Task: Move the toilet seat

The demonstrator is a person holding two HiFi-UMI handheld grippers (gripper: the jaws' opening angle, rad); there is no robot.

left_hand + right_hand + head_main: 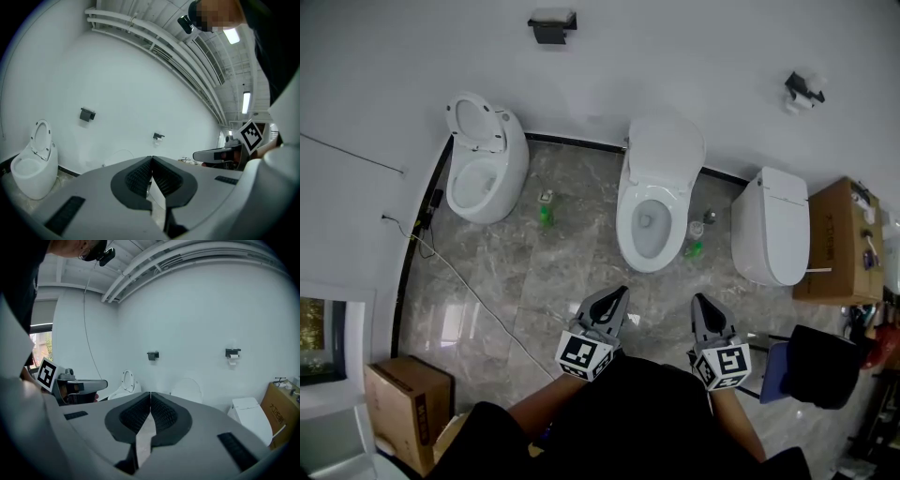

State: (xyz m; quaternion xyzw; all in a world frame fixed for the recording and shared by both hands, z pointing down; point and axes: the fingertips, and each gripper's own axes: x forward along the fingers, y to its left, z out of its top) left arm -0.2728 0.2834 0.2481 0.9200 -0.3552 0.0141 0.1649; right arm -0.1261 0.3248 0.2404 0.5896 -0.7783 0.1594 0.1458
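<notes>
Three toilets line the white wall; the toilet seat (625, 225) lies down on the middle toilet (666, 150), whose lid is up. Left gripper (618, 293) and right gripper (701, 303) are both pinched closed, empty, well short of it. Closed jaws may slip off the rim. Green bottle (546, 208) and small bottle (695, 240) flank the bowl; the floor ahead is open

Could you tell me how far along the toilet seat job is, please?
Done: nothing evident. In hand: left gripper and right gripper are shut, empty, short of the middle toilet, whose lid stands up. Left: reach it and, probably, move its seat.
</notes>
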